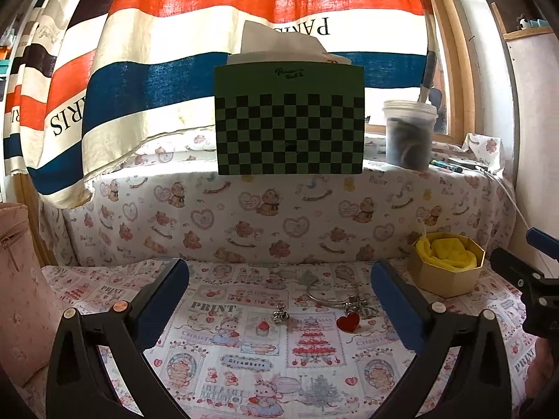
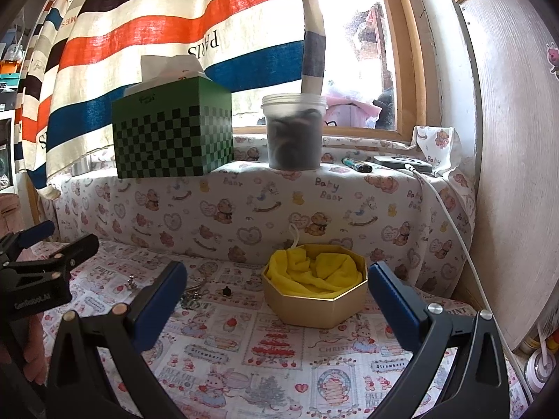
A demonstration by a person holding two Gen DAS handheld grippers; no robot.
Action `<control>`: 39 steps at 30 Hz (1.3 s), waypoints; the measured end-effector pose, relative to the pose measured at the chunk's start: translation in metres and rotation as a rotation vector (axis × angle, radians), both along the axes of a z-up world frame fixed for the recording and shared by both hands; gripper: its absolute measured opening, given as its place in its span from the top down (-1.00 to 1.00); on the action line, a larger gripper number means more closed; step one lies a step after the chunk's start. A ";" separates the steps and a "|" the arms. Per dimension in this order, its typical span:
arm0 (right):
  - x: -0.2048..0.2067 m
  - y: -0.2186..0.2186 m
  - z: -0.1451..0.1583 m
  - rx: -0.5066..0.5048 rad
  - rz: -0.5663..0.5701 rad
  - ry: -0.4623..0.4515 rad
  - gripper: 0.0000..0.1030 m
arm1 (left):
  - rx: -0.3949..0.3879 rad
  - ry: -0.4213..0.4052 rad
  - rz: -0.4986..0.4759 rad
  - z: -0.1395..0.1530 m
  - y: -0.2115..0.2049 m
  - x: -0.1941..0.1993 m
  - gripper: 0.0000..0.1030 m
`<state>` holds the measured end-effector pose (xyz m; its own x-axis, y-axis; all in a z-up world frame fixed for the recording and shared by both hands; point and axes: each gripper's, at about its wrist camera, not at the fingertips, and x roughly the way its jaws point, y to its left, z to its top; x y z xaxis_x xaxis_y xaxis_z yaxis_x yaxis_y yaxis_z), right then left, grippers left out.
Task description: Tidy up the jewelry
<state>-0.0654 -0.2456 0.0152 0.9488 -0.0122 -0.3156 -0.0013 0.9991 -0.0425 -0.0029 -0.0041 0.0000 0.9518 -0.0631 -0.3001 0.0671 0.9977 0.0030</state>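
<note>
I hold my left hand-held gripper (image 1: 279, 293) low over the bench (image 1: 244, 366), its blue-padded fingers wide apart with nothing between them. Framed in that gap, on the printed cloth, lie the jewelry pieces: a small silver charm (image 1: 280, 313), a red heart pendant (image 1: 348, 321), and a silver bangle (image 1: 326, 295) just behind the heart, with a cluster of silver charms touching it. To the right of these stands the gold octagonal box (image 1: 447, 272), lined with a crumpled yellow cloth (image 1: 450, 251) and holding no jewelry that I can see. My right hand-held gripper (image 2: 277, 289) is also spread open and empty, pointed at that same box, which sits between its fingers in the right wrist view. A tiny dark bead-like piece (image 2: 226, 291) rests on the cloth just left of the box; I cannot tell what it is. On the ledge behind are a green checkered tissue box (image 1: 290, 118) and a lidded plastic tub (image 1: 409, 132) with dark contents, near the window.
</note>
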 end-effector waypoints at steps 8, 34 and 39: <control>0.001 -0.001 0.000 -0.003 -0.001 0.007 -1.00 | -0.001 0.006 0.014 0.000 0.003 0.002 -1.00; 0.004 -0.001 0.000 0.007 -0.016 0.023 -1.00 | 0.008 0.007 0.013 0.000 0.002 0.002 -1.00; 0.004 -0.002 -0.001 0.002 -0.014 0.024 -1.00 | 0.008 0.004 0.015 0.000 0.002 0.003 -1.00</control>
